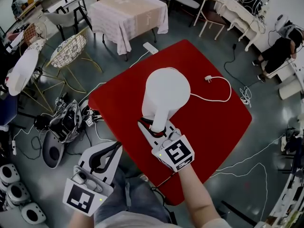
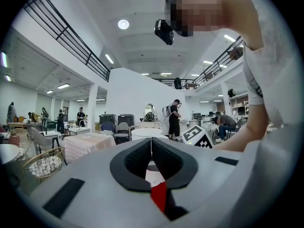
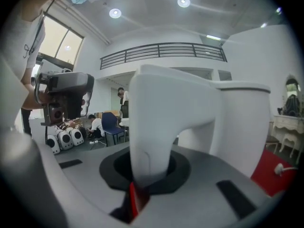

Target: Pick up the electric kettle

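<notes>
The white electric kettle (image 1: 166,91) stands upright on a red table (image 1: 218,122). Its handle (image 1: 160,121) points toward me. My right gripper (image 1: 157,128) is shut on that handle from the near side. In the right gripper view the white handle (image 3: 152,127) fills the gap between the black pads (image 3: 111,167), with the kettle body (image 3: 237,122) just behind. My left gripper (image 1: 113,151) hangs off the table's near left edge, shut and holding nothing. In the left gripper view its pads (image 2: 137,158) meet along the middle.
The kettle's white cord (image 1: 223,96) and plug (image 1: 209,78) lie loose on the red table to the right. A cloth-covered table (image 1: 128,13), wire chairs (image 1: 69,51) and floor equipment (image 1: 61,125) stand at the back and left. A person (image 1: 280,49) bends at the far right.
</notes>
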A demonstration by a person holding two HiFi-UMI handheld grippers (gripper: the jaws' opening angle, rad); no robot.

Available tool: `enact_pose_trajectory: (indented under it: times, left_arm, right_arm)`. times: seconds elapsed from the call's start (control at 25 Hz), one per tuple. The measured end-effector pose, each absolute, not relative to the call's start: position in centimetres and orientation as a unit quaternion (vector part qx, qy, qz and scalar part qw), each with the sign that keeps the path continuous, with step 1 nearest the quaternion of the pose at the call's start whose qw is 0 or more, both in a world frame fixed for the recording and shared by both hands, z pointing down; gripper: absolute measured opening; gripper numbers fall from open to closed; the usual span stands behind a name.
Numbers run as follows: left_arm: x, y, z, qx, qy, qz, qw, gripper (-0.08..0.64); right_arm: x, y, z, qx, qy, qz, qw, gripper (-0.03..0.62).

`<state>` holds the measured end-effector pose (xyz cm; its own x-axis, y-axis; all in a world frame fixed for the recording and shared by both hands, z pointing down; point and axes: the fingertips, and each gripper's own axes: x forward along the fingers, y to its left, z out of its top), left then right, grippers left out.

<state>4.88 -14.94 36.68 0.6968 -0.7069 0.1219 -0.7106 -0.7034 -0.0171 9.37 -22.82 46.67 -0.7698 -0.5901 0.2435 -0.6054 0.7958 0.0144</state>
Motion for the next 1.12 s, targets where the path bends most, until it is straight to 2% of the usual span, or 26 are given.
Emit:
enact_pose_trajectory:
  times: [0.16,0.68,1.12]
  left_arm:
    - [4.5,-14.9,36.8,0.920,-0.385,0.066,0.013,0.011]
    - [2.3,-14.1,36.7,0.914,-0.399,0.078,-0.003,0.012]
    - [2.2,-13.3,34.4,0.926,-0.375,0.047,-0.014,0.011]
  right_arm:
    - [9.1,-22.8,46.5,0.319,-0.939,-0.003,0.130,0.023]
    - [7.8,-22.7,44.0,0.326,-0.941,-0.003,0.094,0.020]
    - [7.4,-19.0,38.1,0.341,-0.937,-0.012,0.071,0.020]
